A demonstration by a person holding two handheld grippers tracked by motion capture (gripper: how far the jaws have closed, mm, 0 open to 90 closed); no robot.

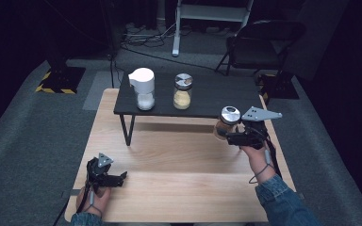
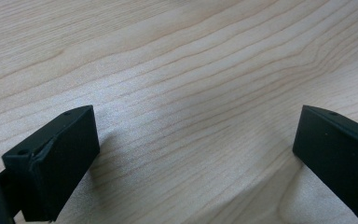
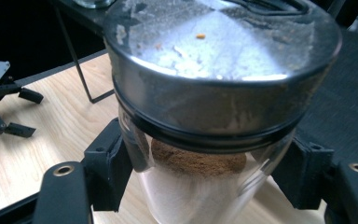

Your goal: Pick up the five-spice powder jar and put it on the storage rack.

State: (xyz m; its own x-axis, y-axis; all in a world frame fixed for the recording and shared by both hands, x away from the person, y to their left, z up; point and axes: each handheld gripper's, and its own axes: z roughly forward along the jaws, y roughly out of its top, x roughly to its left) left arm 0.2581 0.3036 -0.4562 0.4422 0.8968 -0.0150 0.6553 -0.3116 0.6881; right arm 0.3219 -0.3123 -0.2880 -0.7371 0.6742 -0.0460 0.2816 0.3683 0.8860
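On the shelf (image 1: 207,101), two jars; one jar (image 1: 227,121) in right gripper (image 1: 231,136).

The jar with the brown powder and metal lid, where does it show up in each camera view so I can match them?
High view: the jar is right of centre, clamped in the right hand-held gripper, just off the black shelf's right front corner.
Left gripper view: not in this picture; bare wooden table between open jaws.
Right gripper view: the jar fills the centre, gripped on both sides.
Shared landmark: the light wooden table.
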